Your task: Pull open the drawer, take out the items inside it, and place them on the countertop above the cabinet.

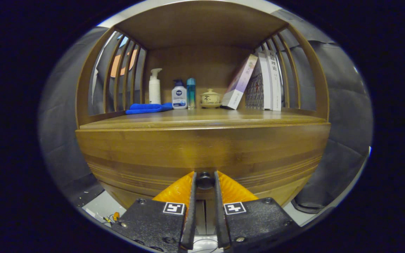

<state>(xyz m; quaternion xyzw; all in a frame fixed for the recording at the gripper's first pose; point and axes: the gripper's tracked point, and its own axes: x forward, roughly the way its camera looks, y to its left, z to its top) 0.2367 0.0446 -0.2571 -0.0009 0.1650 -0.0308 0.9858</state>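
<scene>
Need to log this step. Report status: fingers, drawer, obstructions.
Gripper fingers closed on the drawer knob. Drawer shut, not yet pulled. Countertop front bare; bottles, cloth, books at the back.

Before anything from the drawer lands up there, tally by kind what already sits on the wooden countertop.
Bottles: 3 (white pump bottle, white-and-blue pump bottle, teal slim bottle)
Blue folded cloth: 1
Beige lidded ceramic cup on a saucer: 1
Books: about 4, spines overlap
Total: about 9
The tool grips the dark round drawer knob.
</scene>
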